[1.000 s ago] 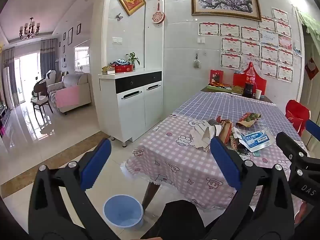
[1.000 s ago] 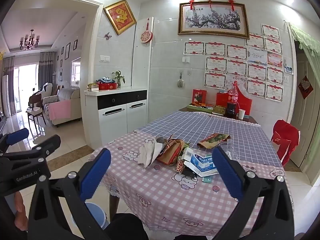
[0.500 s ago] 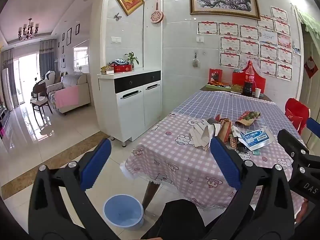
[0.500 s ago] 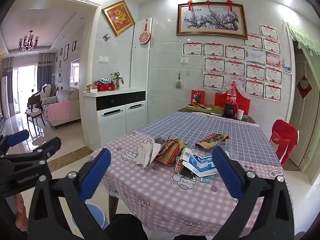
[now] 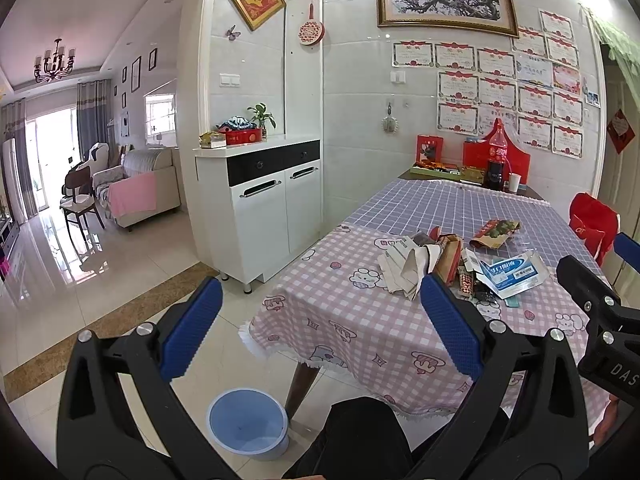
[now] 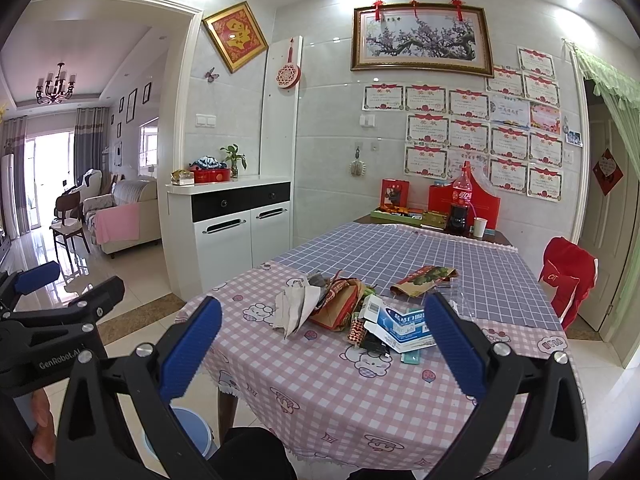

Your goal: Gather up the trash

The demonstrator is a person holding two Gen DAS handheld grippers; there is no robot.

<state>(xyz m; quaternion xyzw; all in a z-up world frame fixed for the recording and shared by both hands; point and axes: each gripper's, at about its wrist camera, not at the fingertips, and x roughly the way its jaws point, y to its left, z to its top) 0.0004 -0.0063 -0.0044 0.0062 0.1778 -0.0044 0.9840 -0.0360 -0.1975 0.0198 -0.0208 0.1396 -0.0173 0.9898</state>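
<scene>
A heap of trash lies mid-table on the pink checked cloth: crumpled paper [image 5: 404,266] [image 6: 298,306], a brown paper bag [image 6: 340,308], a blue-and-white box [image 5: 510,272] [image 6: 404,326] and a flat printed wrapper [image 6: 426,278]. A pale blue bin [image 5: 248,424] [image 6: 194,434] stands on the floor by the table's near left leg. My left gripper [image 5: 316,328] is open and empty, held short of the table. My right gripper [image 6: 320,340] is open and empty too, in front of the heap. Each gripper shows at the edge of the other's view.
The table [image 6: 320,376] has a blue checked cloth at its far half, with a cola bottle [image 6: 462,202], cup and red boxes by the wall. A white cabinet [image 5: 268,200] stands left of it, a red-covered chair [image 6: 568,276] on the right. Open tiled floor lies left.
Both views have shifted slightly, with the table and trash sitting a little farther right and lower in the left wrist view. Both grippers stay open and empty.
</scene>
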